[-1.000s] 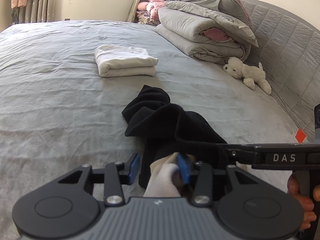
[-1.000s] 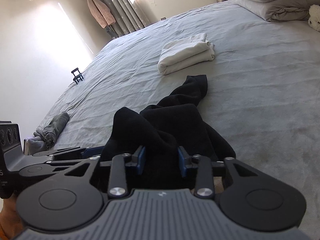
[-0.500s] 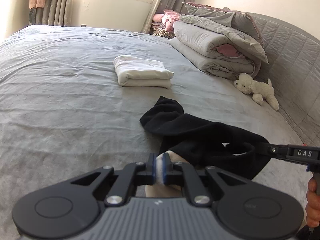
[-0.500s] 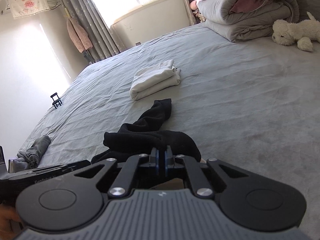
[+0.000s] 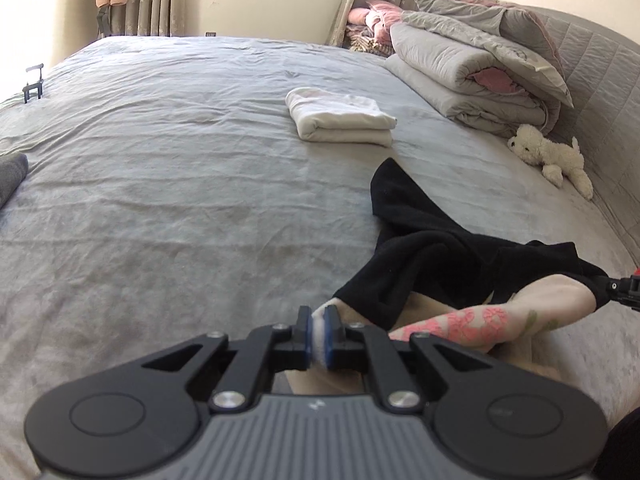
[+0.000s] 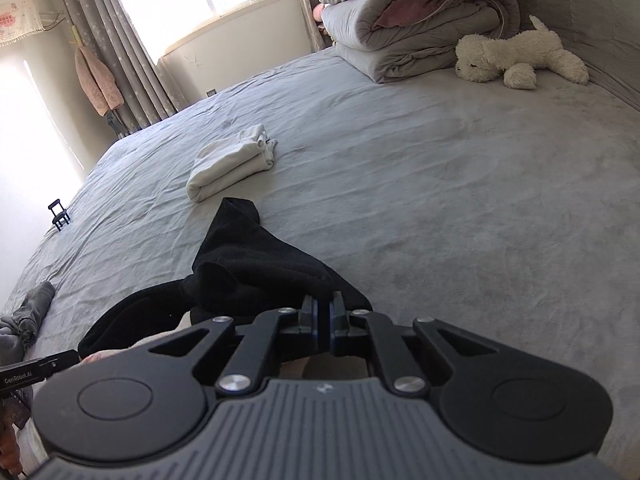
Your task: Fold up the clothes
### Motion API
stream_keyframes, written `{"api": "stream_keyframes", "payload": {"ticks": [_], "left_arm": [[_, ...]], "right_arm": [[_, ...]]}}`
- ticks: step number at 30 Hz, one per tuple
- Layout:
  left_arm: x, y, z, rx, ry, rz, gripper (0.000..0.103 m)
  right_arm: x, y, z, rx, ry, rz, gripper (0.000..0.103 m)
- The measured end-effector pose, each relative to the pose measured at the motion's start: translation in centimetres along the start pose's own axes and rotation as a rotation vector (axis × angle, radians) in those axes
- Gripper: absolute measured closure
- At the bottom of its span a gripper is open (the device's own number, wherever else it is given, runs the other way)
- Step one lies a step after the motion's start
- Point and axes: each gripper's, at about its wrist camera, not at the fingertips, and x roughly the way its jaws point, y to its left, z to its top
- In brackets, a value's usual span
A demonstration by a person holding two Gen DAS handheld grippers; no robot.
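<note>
**Fingers pinched on both ends of the garment, ready for the spread**

Fingers first, left to right. Your left gripper (image 5: pixel 316 334) has its fingers nearly together, clamped on a pale edge of cloth that shows white between the blue pads. That pale cloth looks like the lining or inner face of the black garment (image 5: pixel 432 240), though you cannot be sure from this view that it is the same piece. Your right gripper (image 6: pixel 323 322) is pinched just as narrowly, on the black fabric bunched right at its tips.

Between the two, the garment hangs in a rumpled band, with a pale patch bearing a pink print showing in the left view. One limp end trails away across the grey bed (image 5: pixel 180 200) towards the folded white garment (image 5: pixel 344 122), which lies apart from it. Further right sit the rolled duvet (image 6: pixel 420 36) and a plush toy (image 6: pixel 516 54).

You appear to be at the opening step: picking up and stretching the piece out. Next, you likely need to draw your hands apart and lay the cloth flat on the bed, keeping both pinches firm so neither edge slips.
</note>
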Motion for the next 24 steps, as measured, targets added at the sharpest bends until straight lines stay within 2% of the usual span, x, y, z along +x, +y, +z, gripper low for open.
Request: {"api": "stream_keyframes", "payload": {"ticks": [6,11,12,13,14,15,16,17,18,21,24], "left_arm": [[1.9,-0.4,-2.6,0.035,0.119,0.012,0.097],[2.7,-0.7,-3.1,0.079,0.147,0.017,0.096],[2.7,-0.8,-3.0,0.089,0.147,0.013,0.095],[2.4,-0.9,-2.8,0.109,0.146,0.005,0.093],[2.2,-1.0,-2.6,0.128,0.145,-0.002,0.089],[1.9,-1.1,-2.3,0.146,0.142,-0.01,0.079],[1.5,-1.1,-2.0,0.156,0.133,-0.016,0.069],[1.2,-1.1,-1.7,0.159,0.122,-0.022,0.048],[0.9,-1.1,-1.3,0.158,0.107,-0.035,0.041],[0.6,-1.5,0.2,0.146,0.091,-0.09,0.041],[1.3,-2.7,1.4,0.165,0.081,-0.107,0.041]], "right_arm": [[2.4,-0.5,-2.3,-0.031,0.144,-0.053,0.097],[3.9,-0.6,-3.4,-0.043,0.22,-0.054,0.096],[4.0,-0.6,-3.3,-0.045,0.224,-0.052,0.095],[3.9,-0.6,-3.2,-0.049,0.227,-0.049,0.087],[3.7,-0.6,-2.9,-0.051,0.225,-0.045,0.084],[3.5,-0.7,-2.6,-0.051,0.221,-0.041,0.081],[3.3,-0.7,-2.3,-0.05,0.218,-0.037,0.066],[3.1,-0.6,-2.0,-0.056,0.21,-0.033,0.052],[2.9,-0.4,-1.7,-0.064,0.2,-0.028,0.049],[2.8,0.3,-0.8,-0.083,0.18,-0.011,0.048],[3.5,1.3,0.1,-0.096,0.18,0.013,0.048]]}}
